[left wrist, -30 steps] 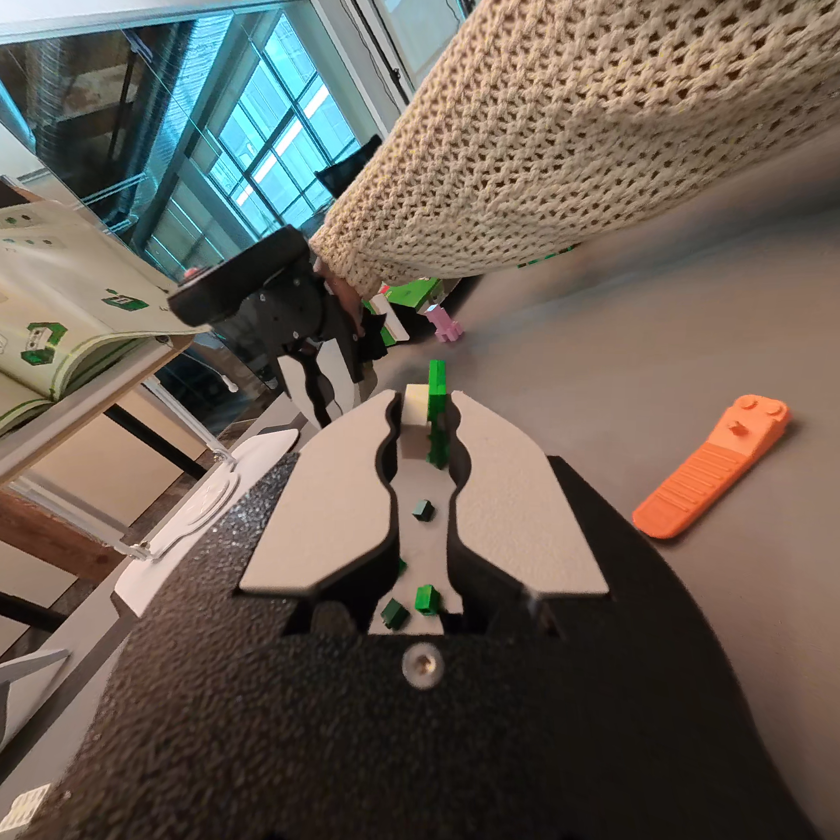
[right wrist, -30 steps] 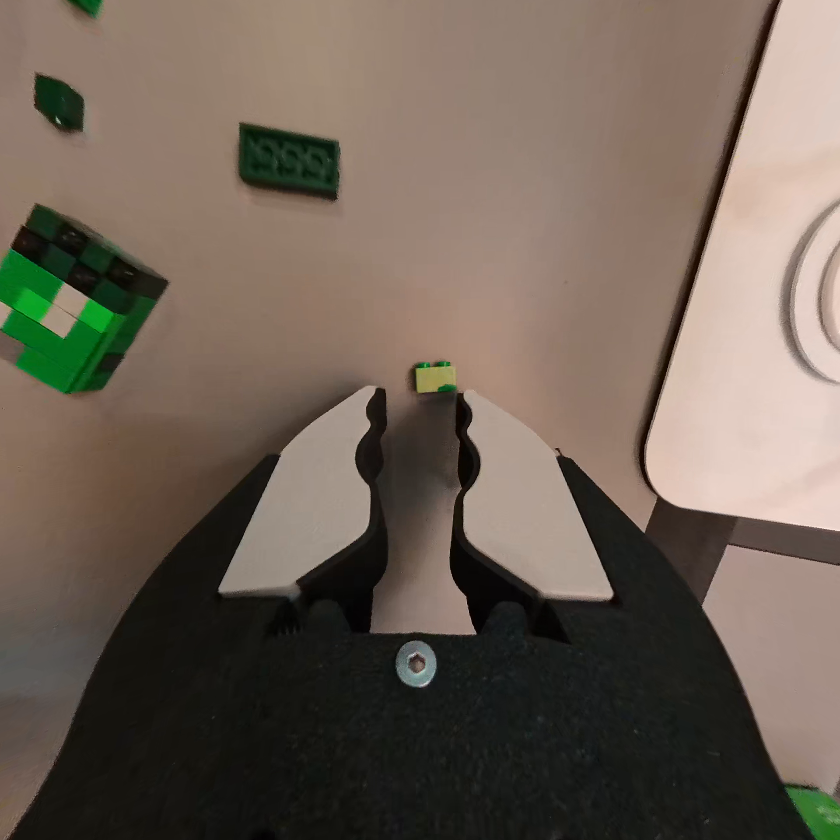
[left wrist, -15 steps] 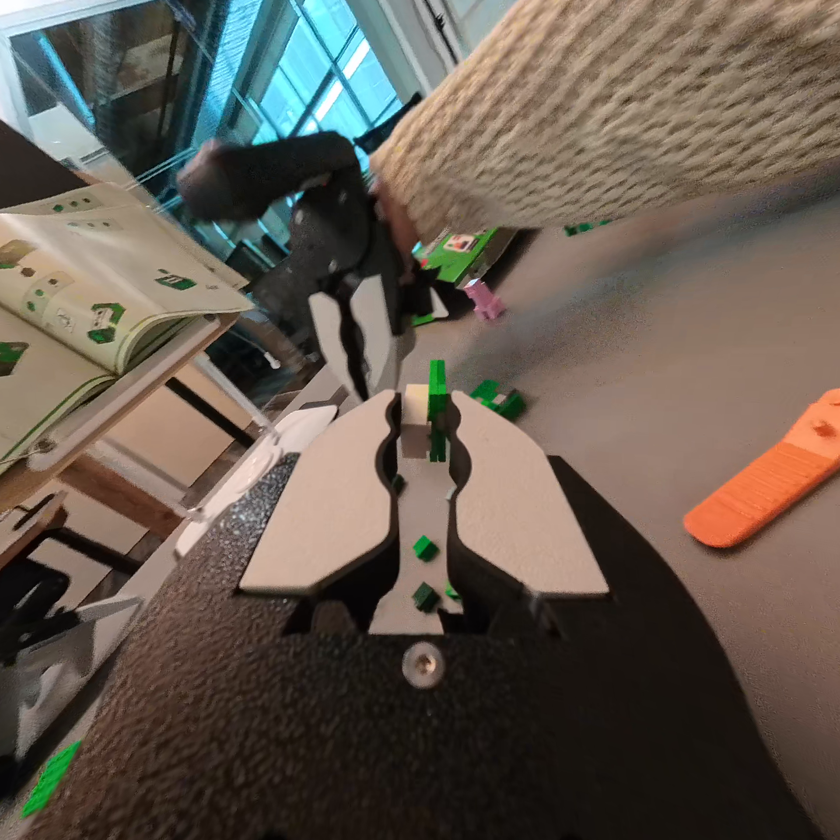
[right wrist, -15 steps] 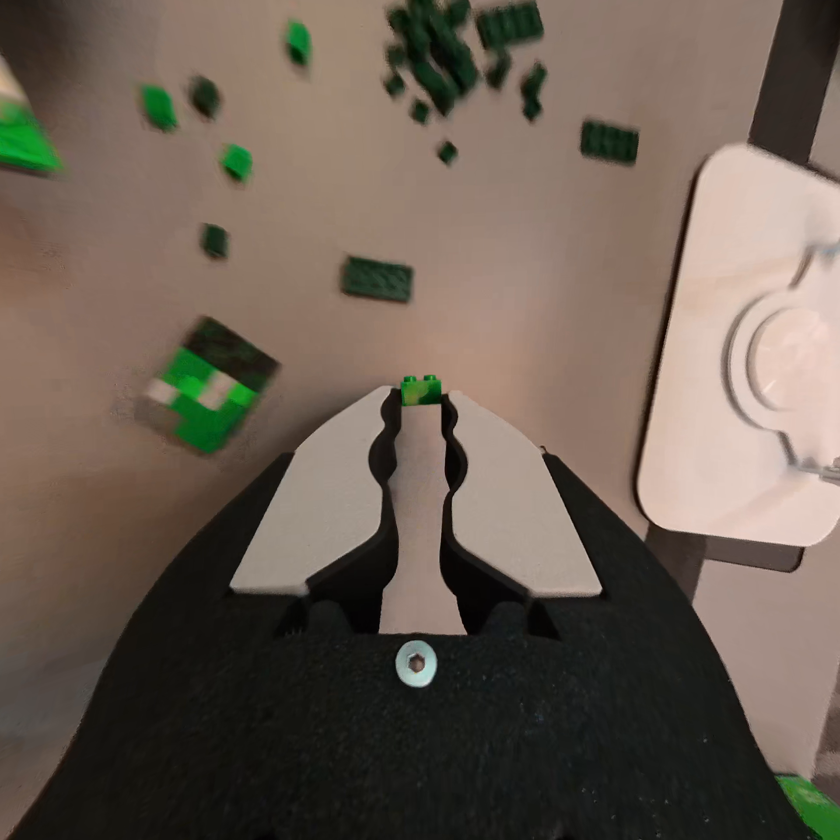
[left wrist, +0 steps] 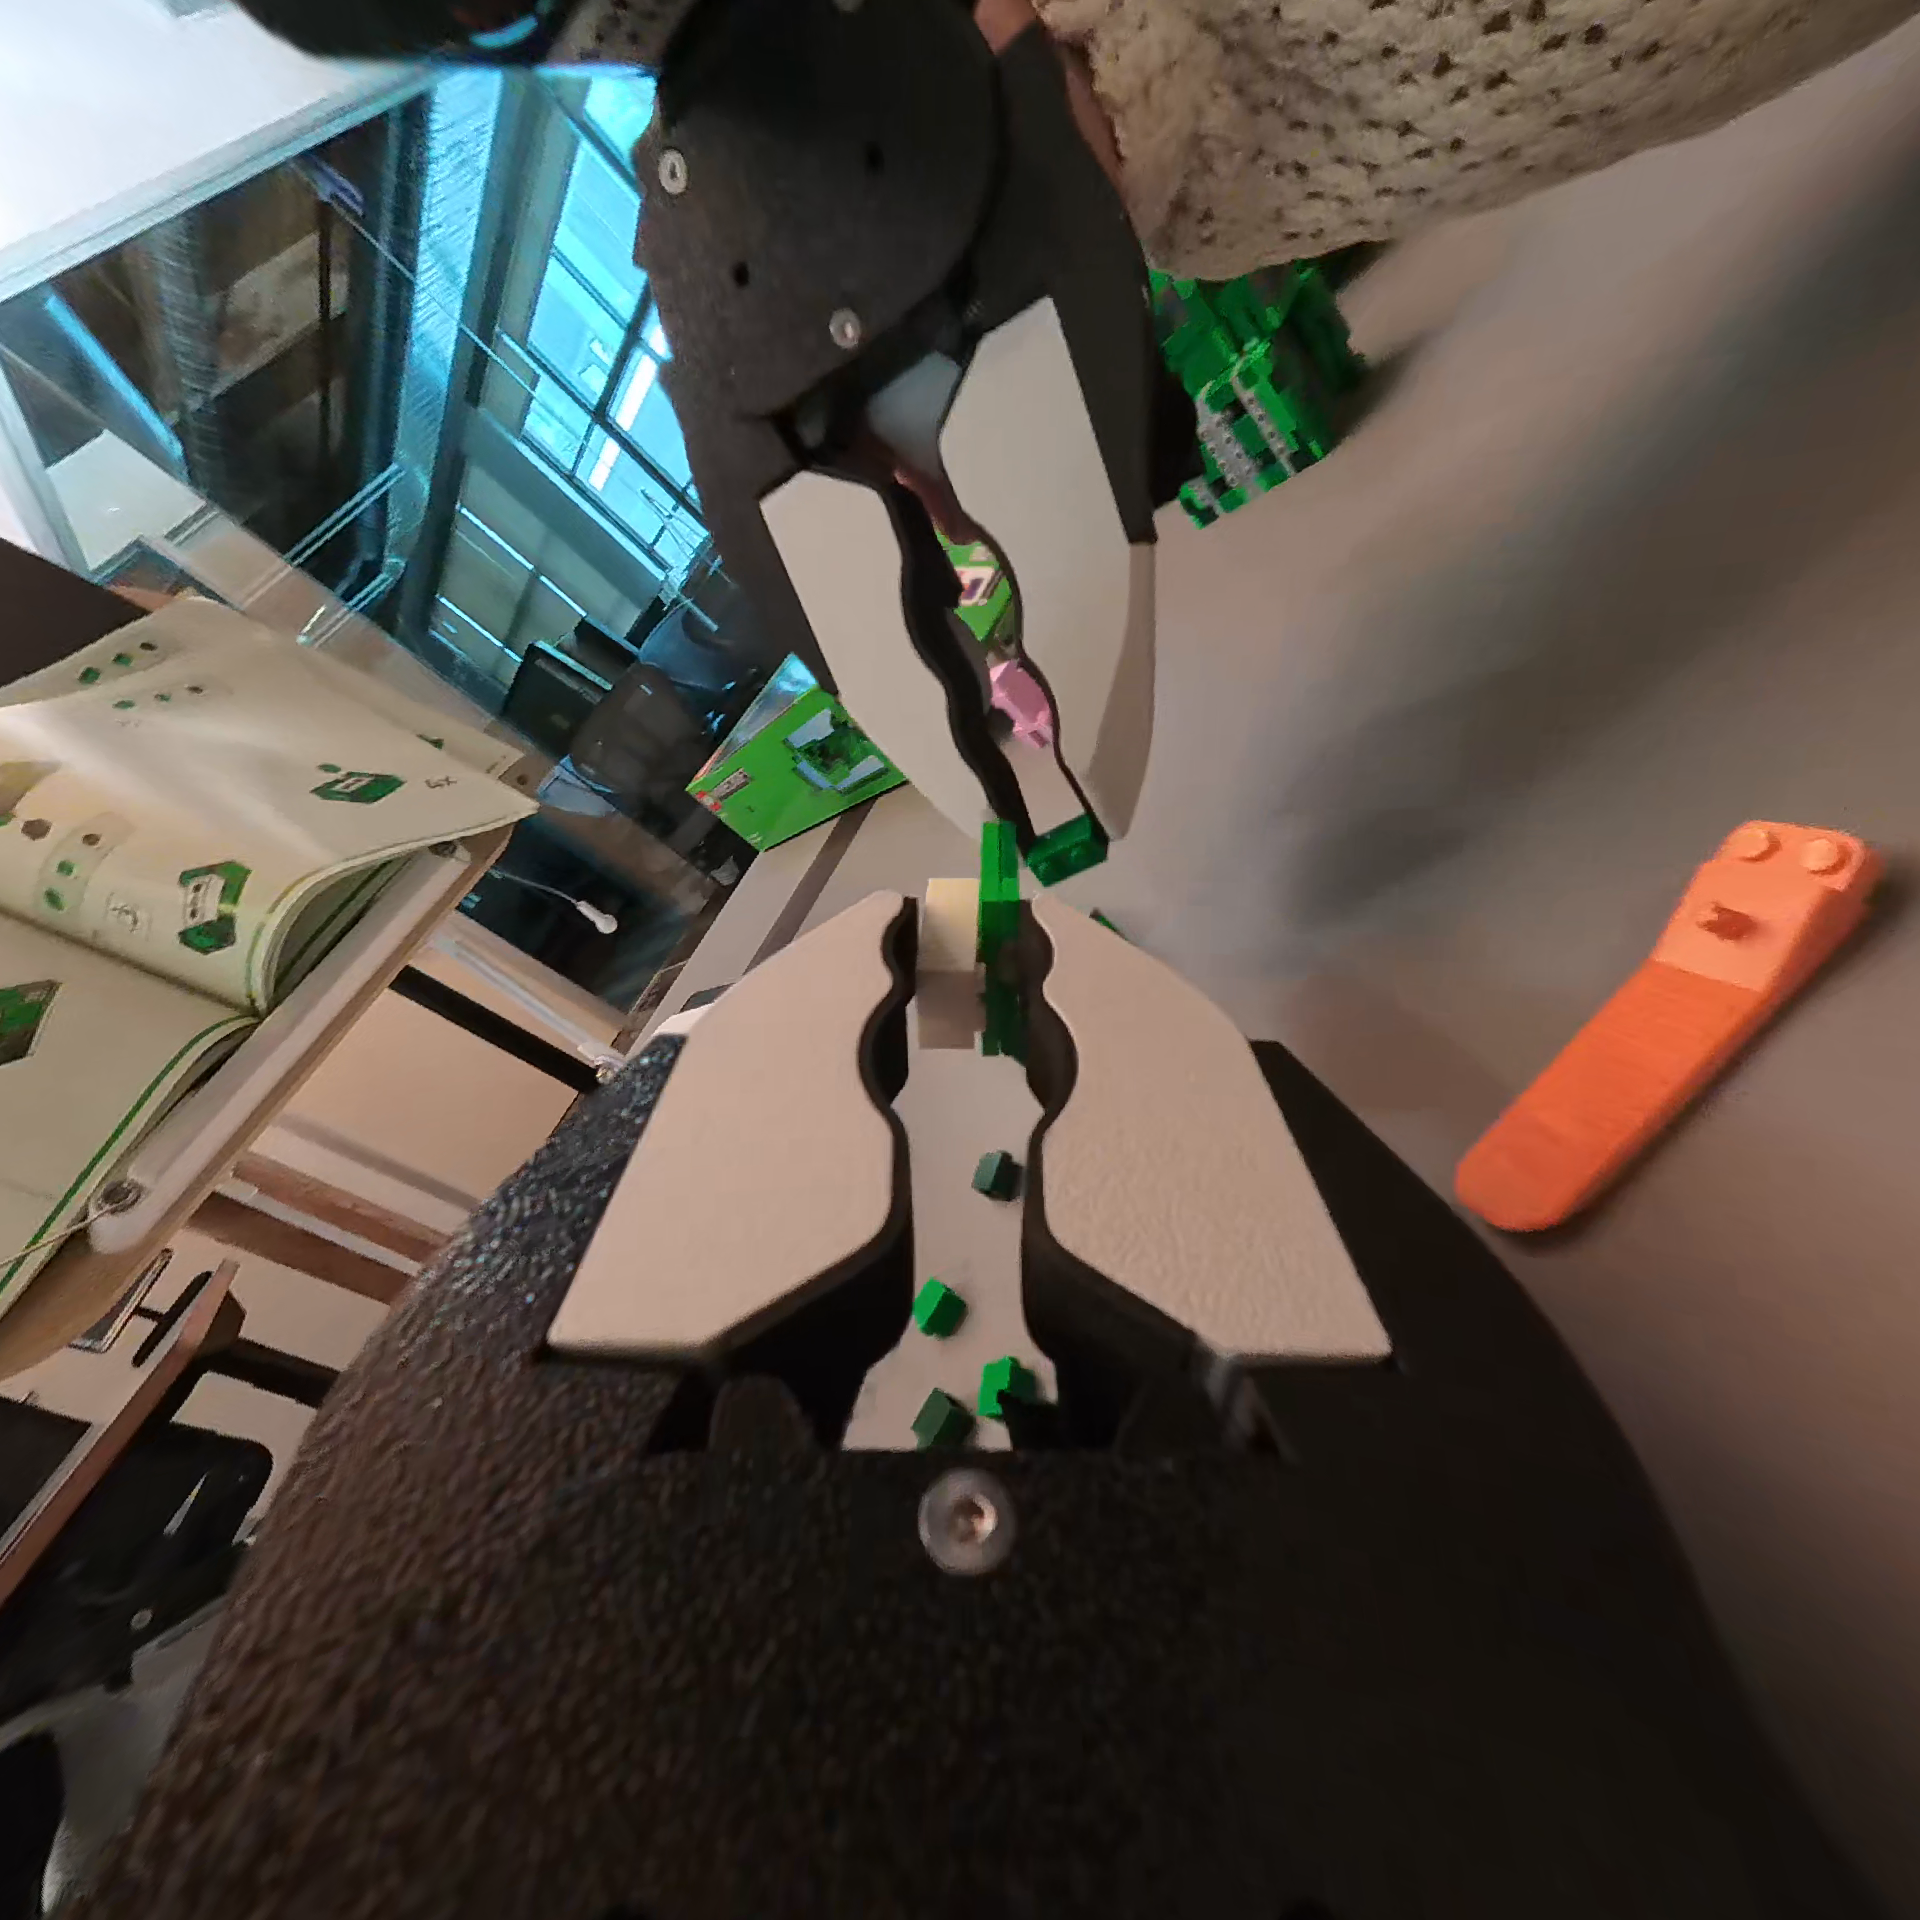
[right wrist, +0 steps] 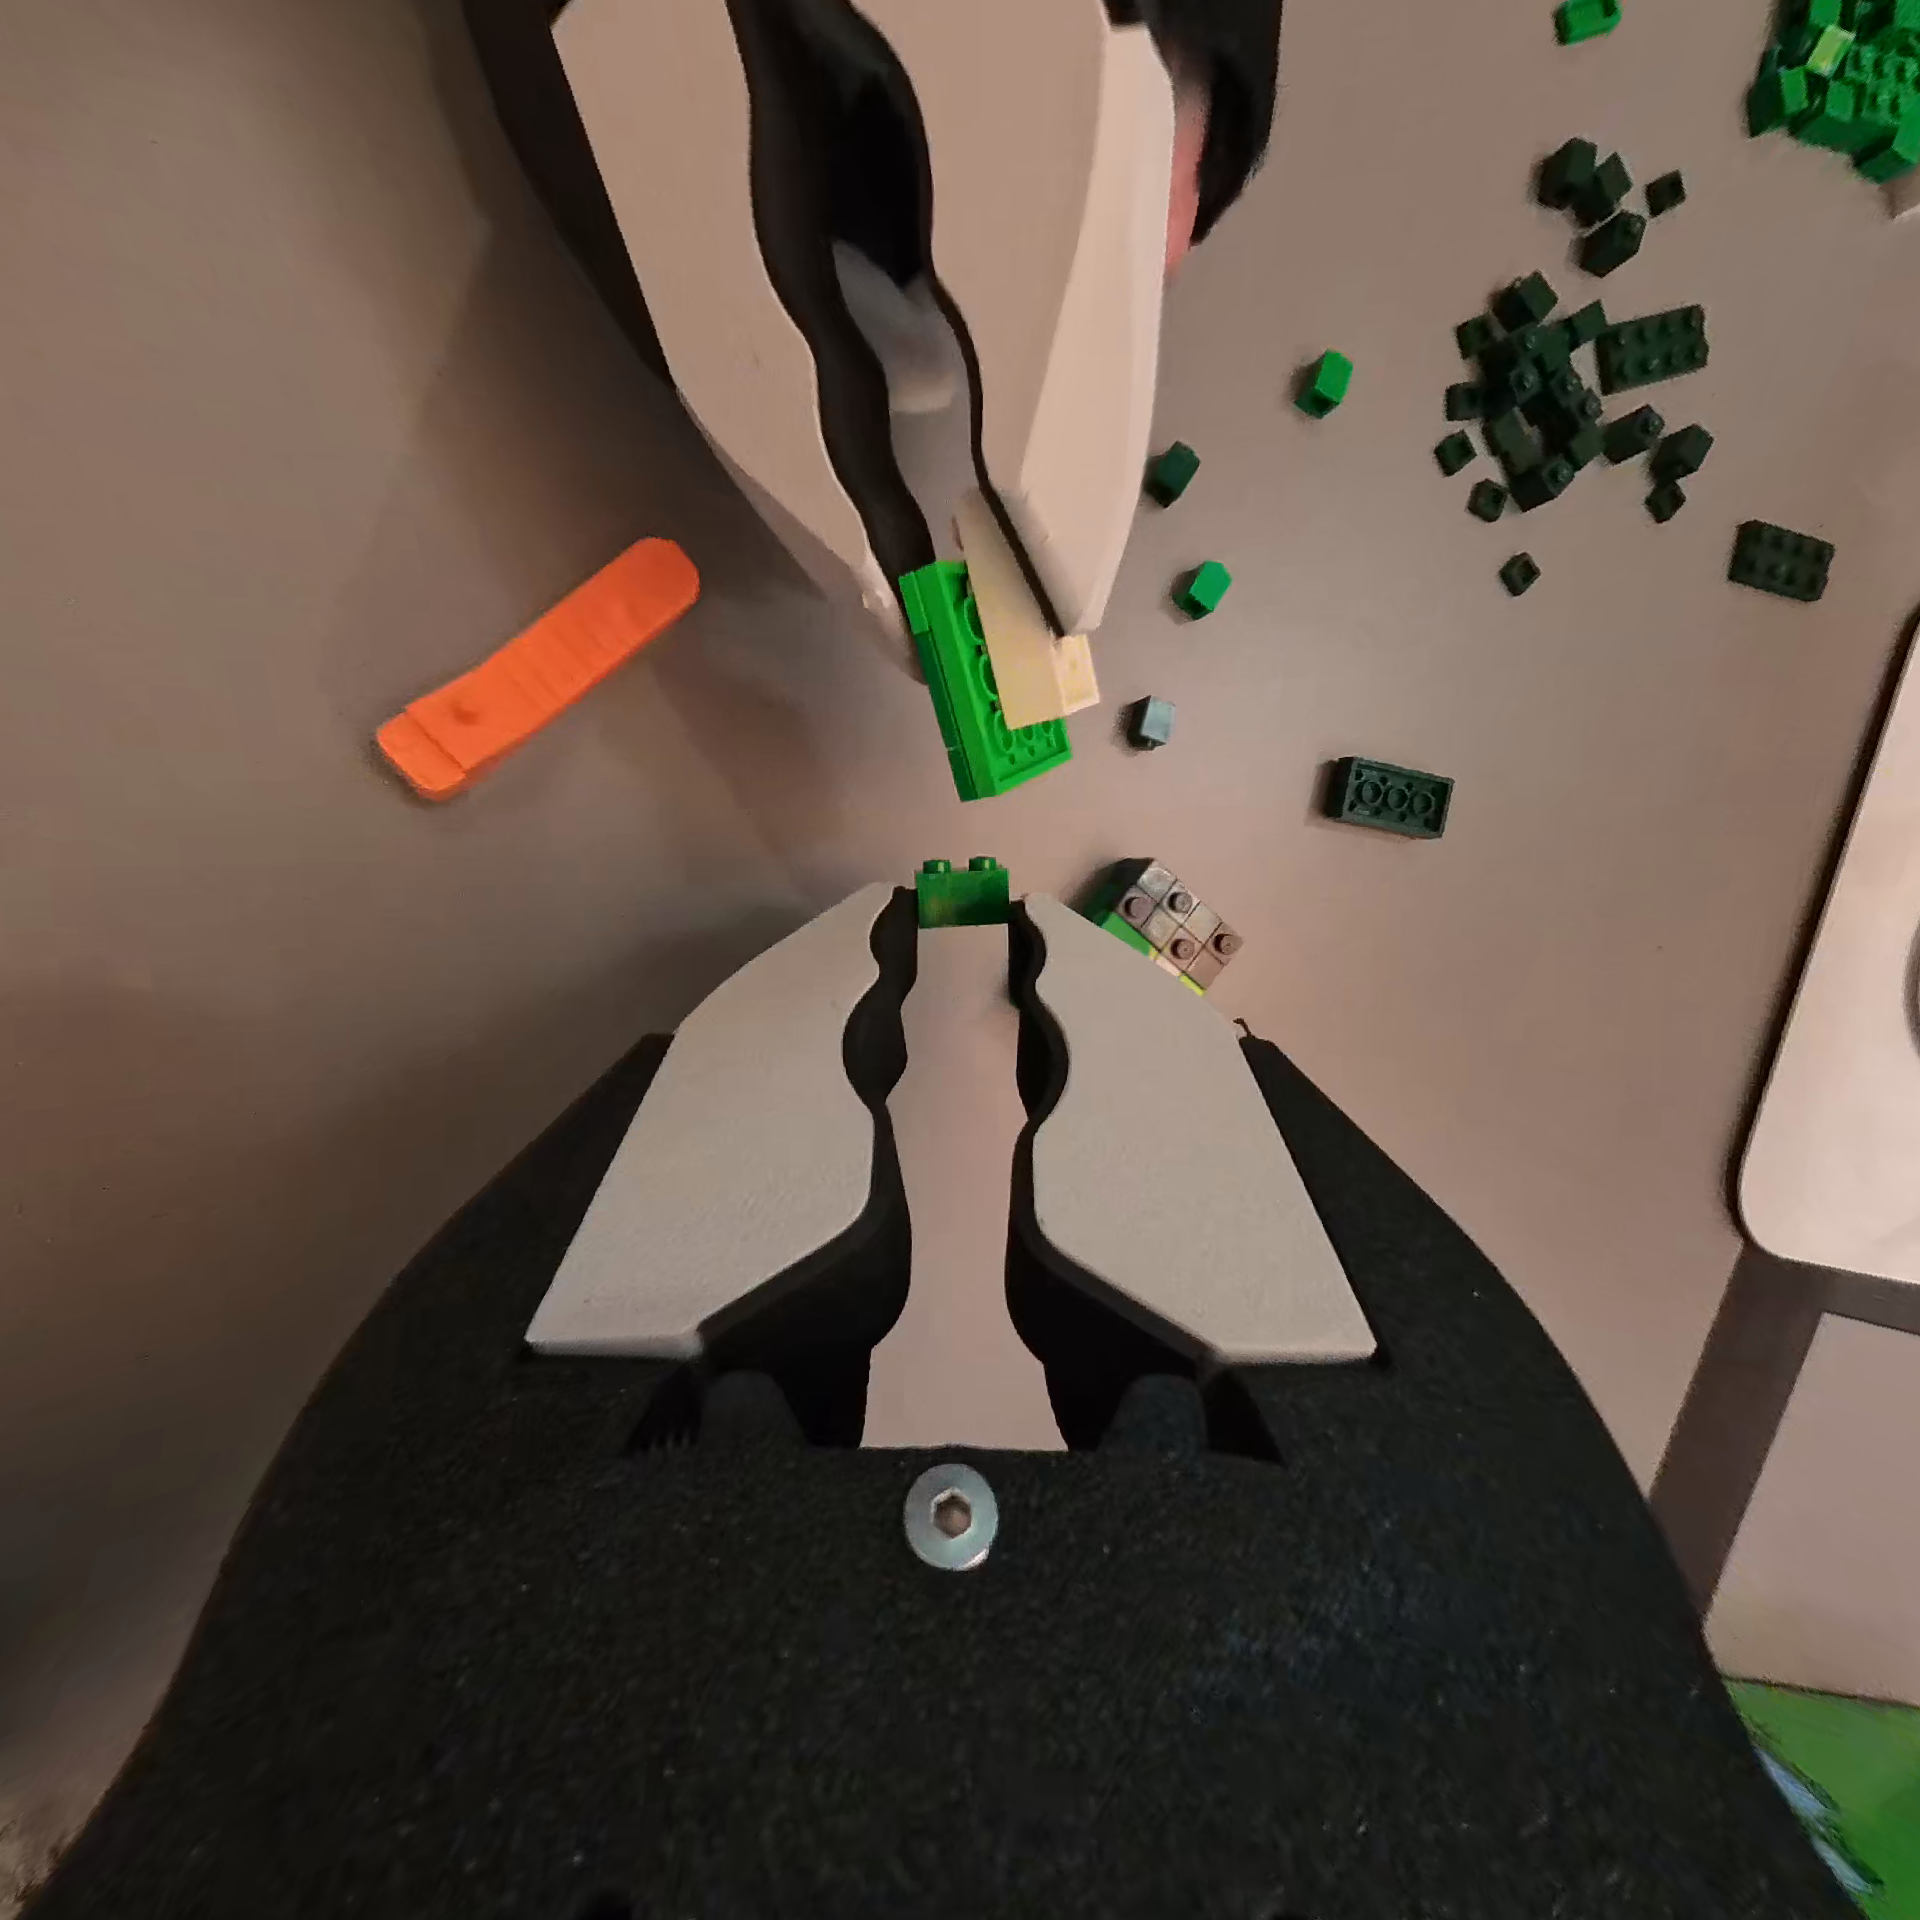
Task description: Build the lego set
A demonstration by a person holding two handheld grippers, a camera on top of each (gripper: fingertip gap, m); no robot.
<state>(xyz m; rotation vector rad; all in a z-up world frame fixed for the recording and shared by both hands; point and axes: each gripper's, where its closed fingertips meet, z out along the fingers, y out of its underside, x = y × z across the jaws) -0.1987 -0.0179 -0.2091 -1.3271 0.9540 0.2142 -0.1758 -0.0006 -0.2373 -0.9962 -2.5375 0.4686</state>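
Observation:
My left gripper (left wrist: 975,920) is shut on a small assembly: a bright green plate (left wrist: 1000,925) with a cream brick (left wrist: 948,971) stuck to its side. In the right wrist view the same gripper (right wrist: 987,623) reaches in from the top, and the green plate (right wrist: 982,717) and cream brick (right wrist: 1039,665) stick out of its tips. My right gripper (right wrist: 961,909) is shut on a small green two-stud brick (right wrist: 961,896). In the left wrist view it (left wrist: 1065,831) comes down from above with that brick (left wrist: 1065,850) just above and right of the plate, close but apart.
An orange brick separator (right wrist: 535,665) lies left on the grey table. A built green and grey block (right wrist: 1158,925) sits just right of my right fingertips. Several loose dark green bricks (right wrist: 1558,405) lie at the upper right. An open instruction booklet (left wrist: 156,883) stands left on a stand. The gap from one gripper's tips to the other's is roughly 4 cm. From either gripper's tips it is about 9 cm to the orange brick separator (right wrist: 535,665). Look for it in the left wrist view (left wrist: 1663,1020) too.
My right gripper closed on the small green brick, lifted it off the table and carried it over to the left gripper's assembly. The left gripper kept its hold.

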